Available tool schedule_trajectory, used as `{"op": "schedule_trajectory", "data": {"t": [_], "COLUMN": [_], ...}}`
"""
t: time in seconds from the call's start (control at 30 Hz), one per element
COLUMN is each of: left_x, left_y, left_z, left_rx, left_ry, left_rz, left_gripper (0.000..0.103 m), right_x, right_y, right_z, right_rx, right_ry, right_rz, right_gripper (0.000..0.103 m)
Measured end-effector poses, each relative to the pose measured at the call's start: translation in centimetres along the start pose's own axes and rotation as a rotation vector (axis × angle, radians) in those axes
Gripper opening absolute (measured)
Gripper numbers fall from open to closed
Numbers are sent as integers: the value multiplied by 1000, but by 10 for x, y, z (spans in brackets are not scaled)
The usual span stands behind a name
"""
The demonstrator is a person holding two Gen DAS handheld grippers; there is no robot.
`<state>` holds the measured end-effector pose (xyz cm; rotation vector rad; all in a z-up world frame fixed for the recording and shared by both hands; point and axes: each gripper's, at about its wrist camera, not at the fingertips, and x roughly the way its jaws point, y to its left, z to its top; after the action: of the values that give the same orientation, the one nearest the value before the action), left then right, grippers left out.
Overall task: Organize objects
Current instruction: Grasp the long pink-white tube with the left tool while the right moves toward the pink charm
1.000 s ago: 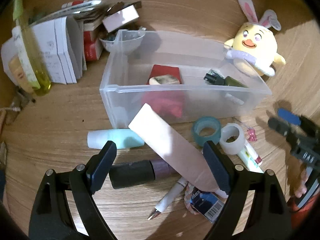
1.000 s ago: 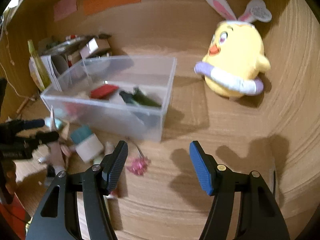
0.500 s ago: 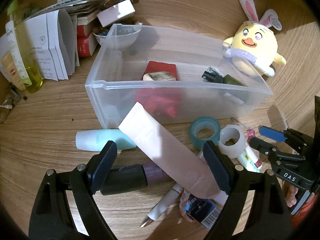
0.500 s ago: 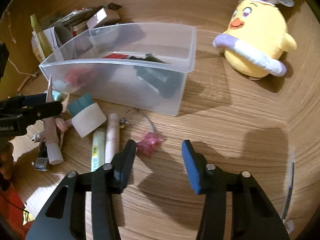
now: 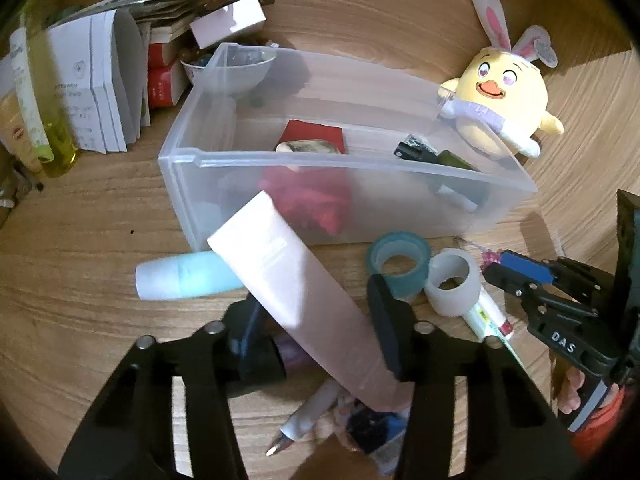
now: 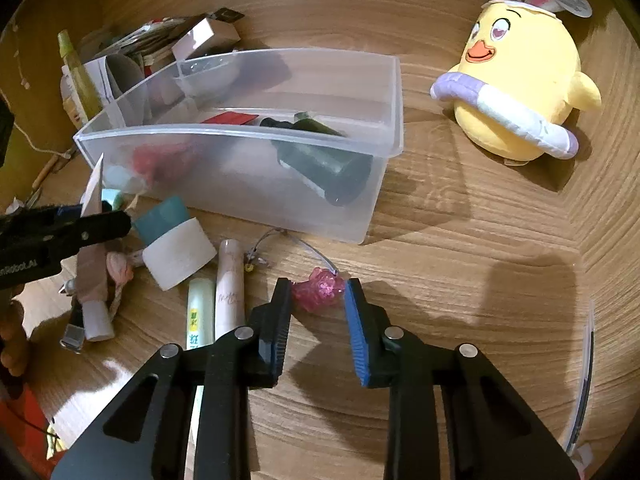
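Toward the left of the clutter in front of the clear bin (image 5: 224,156): pink tube (image 5: 304,292) lying slantwise on the worktop, flat crimped end up against the bin's front wall, cap end down toward the near edge. Left gripper (image 5: 316,320) straddling it crosswise, jaws closing, right pad against the tube's side, left pad hidden behind it; grip not yet sure. Long axis running between the fingers, so a square pinch likely.

Farther right, past the tape rolls (image 5: 400,268), just off the bin's front right corner: small pink charm (image 6: 318,290) on its cord. Right gripper (image 6: 316,312) pointing down at it, jaws closing, charm between the tips and apparently not yet pinched.
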<state>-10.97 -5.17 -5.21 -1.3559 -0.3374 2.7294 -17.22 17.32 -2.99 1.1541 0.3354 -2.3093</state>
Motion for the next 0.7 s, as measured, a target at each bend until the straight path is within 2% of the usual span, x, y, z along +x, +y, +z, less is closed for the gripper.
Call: {"op": "schedule_trajectory", "data": {"t": [0.03, 0.07, 0.1, 0.47, 0.63, 0.7], "left_x": [-1, -3, -4, -24, -39, -44], "left_y": [0, -1, -1, -12, -24, -26], "left_z": [-1, -2, -3, -7, -7, -6], "left_rx": [0, 0, -2, 0, 35, 41], "left_ry": [0, 1, 0, -39, -75, -91], "left_rz": [-4, -12, -19, -71, -81, -91], "left_gripper": [36, 31, 29, 10, 7, 7], "right_x": [0, 0, 0, -8, -8, -4], "right_y": [-1, -1, -2, -7, -4, -3], "right_z": [0, 0, 0, -4, -1, 1], "right_rx": [6, 12, 17, 42, 28, 23], "right_ry": [-2, -6, -3, -30, -18, -6], "right_rz": [-2, -4, -2, -10, 0, -6], "right_gripper": [21, 15, 9, 9, 17, 18]}}
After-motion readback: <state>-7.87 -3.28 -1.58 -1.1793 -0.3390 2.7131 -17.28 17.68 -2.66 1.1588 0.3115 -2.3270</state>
